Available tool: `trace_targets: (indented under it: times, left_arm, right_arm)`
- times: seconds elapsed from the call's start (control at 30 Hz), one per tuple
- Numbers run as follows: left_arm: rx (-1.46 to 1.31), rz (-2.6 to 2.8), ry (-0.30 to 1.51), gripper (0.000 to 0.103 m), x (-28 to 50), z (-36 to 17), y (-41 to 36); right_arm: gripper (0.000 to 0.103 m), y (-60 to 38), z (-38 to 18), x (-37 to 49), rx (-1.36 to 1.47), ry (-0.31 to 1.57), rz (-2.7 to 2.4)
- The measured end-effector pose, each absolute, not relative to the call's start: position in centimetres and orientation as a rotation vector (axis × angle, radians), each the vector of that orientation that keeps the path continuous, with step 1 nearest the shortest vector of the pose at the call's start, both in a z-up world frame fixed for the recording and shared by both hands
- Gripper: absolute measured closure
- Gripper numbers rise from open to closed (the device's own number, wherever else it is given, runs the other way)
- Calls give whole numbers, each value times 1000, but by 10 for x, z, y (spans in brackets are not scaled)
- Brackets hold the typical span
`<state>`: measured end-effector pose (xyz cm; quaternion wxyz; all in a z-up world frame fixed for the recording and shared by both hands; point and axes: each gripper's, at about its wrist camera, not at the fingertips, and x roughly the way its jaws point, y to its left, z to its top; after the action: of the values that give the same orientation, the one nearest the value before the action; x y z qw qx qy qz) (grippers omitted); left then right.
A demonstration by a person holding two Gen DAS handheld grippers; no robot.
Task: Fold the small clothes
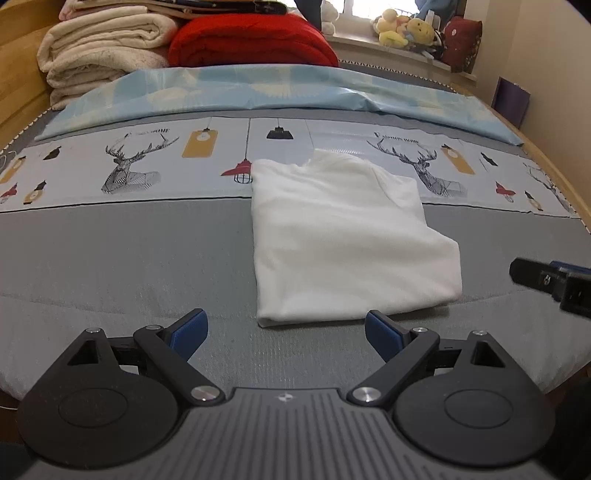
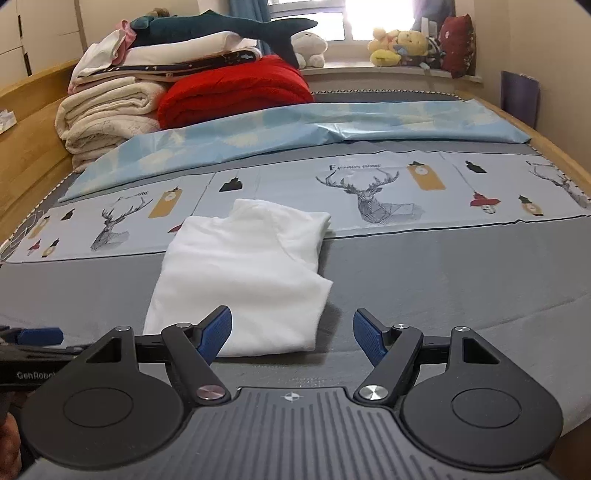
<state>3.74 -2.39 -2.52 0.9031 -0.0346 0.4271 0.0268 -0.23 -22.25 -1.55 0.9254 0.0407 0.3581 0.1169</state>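
Observation:
A small white garment [image 1: 347,243] lies folded into a rough rectangle on the grey bed cover [image 1: 129,266], its far end on the deer-print strip. My left gripper [image 1: 286,332] hovers just short of its near edge, open, with nothing between the blue pads. In the right wrist view the same garment [image 2: 243,273] lies ahead and to the left. My right gripper [image 2: 291,334] is open near its near right corner, and the pads press on nothing. Each gripper shows at the edge of the other's view: the right gripper [image 1: 554,282], the left gripper [image 2: 37,338].
Folded cream blankets [image 1: 103,48] and a red quilt [image 1: 251,40] are stacked at the head of the bed. A light blue sheet [image 1: 277,88] lies across behind the deer-print strip [image 1: 147,166]. Plush toys [image 1: 406,29] sit on the windowsill. A wooden bed frame [image 2: 29,122] runs along the left.

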Motion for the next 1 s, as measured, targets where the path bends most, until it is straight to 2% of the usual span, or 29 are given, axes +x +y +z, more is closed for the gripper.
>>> trace_targets:
  times: [1.0]
  left_arm:
    - [-91,32,879,8,42,-26,-18]
  right_arm:
    - [24,-208,-23,5,41,771,255]
